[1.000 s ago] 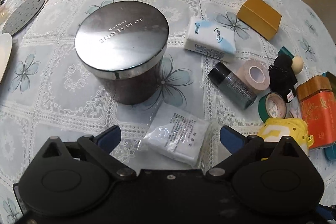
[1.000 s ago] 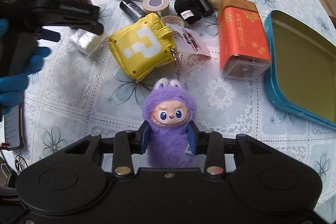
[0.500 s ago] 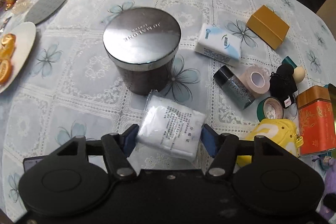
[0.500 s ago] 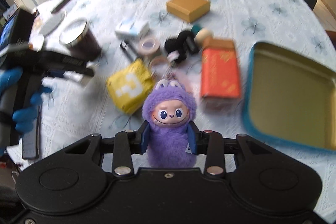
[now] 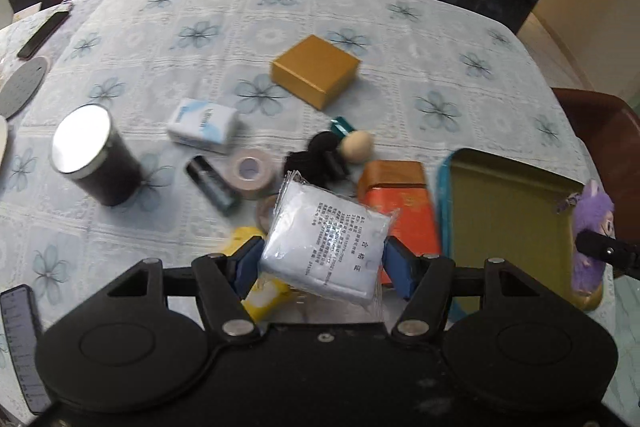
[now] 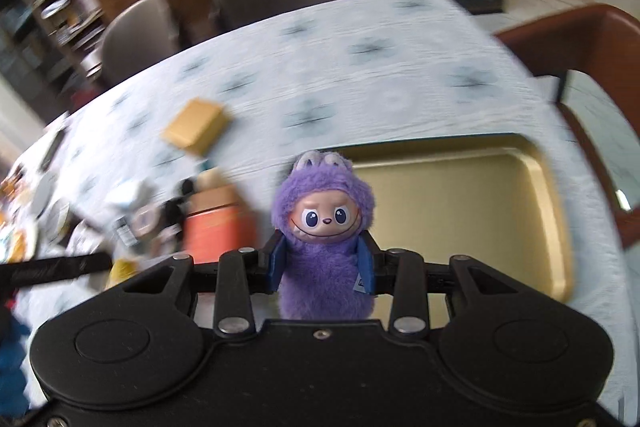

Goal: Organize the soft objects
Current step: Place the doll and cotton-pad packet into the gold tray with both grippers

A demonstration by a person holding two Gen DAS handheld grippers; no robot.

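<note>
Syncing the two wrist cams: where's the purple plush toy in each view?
Left wrist: purple plush toy at far right edge, clamped by the right gripper, over the tray's right end.
Right wrist: toy centre frame between the blue fingers.
Shared landmark: gold tray with blue rim.

Pouch [image 5: 326, 241] between left tongs [image 5: 323, 262], above clutter on tabletop [image 5: 400, 39]. Plush doll [image 6: 323, 239] between right tongs [image 6: 323, 269], over tray [image 6: 460, 219]. Box [image 5: 315, 70] behind tin [image 5: 400, 203], tray right of tin.
</note>
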